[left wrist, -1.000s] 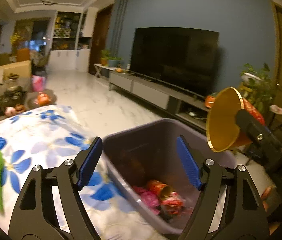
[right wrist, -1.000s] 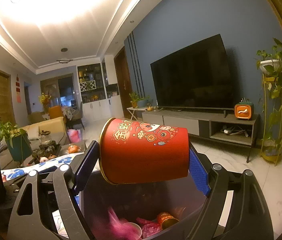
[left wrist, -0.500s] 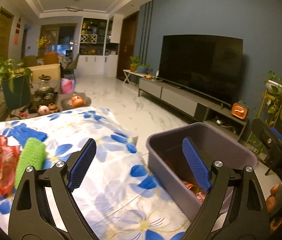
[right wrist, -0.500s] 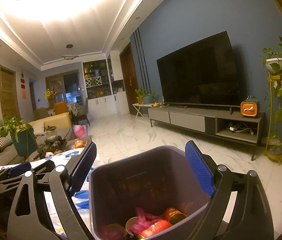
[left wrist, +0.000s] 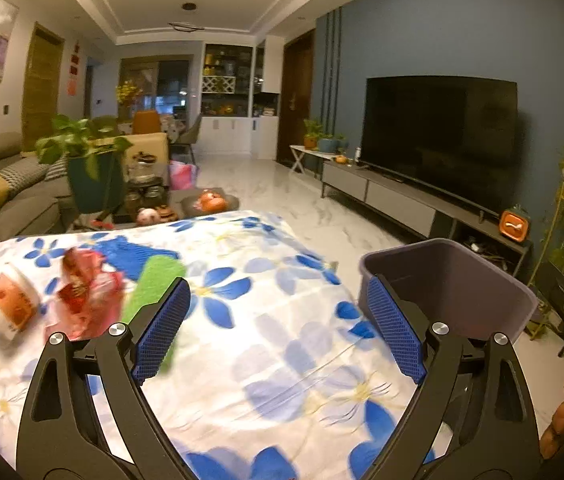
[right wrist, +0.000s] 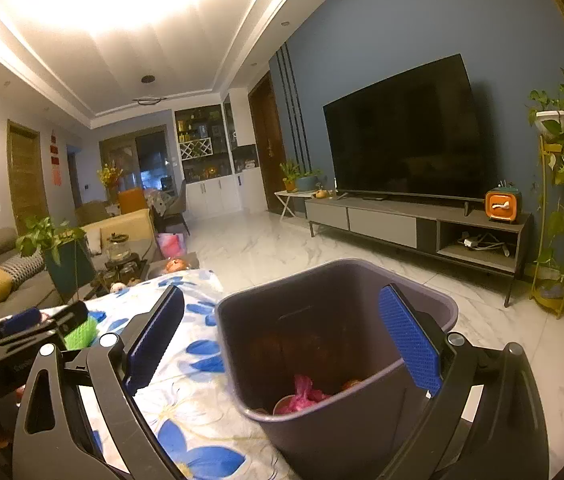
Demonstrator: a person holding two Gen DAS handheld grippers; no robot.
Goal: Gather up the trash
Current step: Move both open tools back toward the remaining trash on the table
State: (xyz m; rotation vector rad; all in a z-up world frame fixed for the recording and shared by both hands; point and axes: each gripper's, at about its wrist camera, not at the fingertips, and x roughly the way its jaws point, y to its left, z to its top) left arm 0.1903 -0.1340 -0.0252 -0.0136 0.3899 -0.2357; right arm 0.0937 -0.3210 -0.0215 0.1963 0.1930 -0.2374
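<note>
Both the left gripper (left wrist: 278,330) and the right gripper (right wrist: 282,344) are spread wide and carry nothing. The remaining trash, a crumpled red foil wrapper (left wrist: 82,296) and a small white-and-orange packet (left wrist: 12,306), lies on the flower-printed tablecloth (left wrist: 266,360) well left of the grey plastic bin (right wrist: 322,432). The thin wrapper could slip from a partial pinch or drag the cloth. The bin, at the cloth's right edge, holds pink crumpled waste (right wrist: 304,390) and other items too dim to identify.

The bin (right wrist: 334,344) stands right of the table (left wrist: 266,320), wrappers (left wrist: 82,300) lying at the table's left.
</note>
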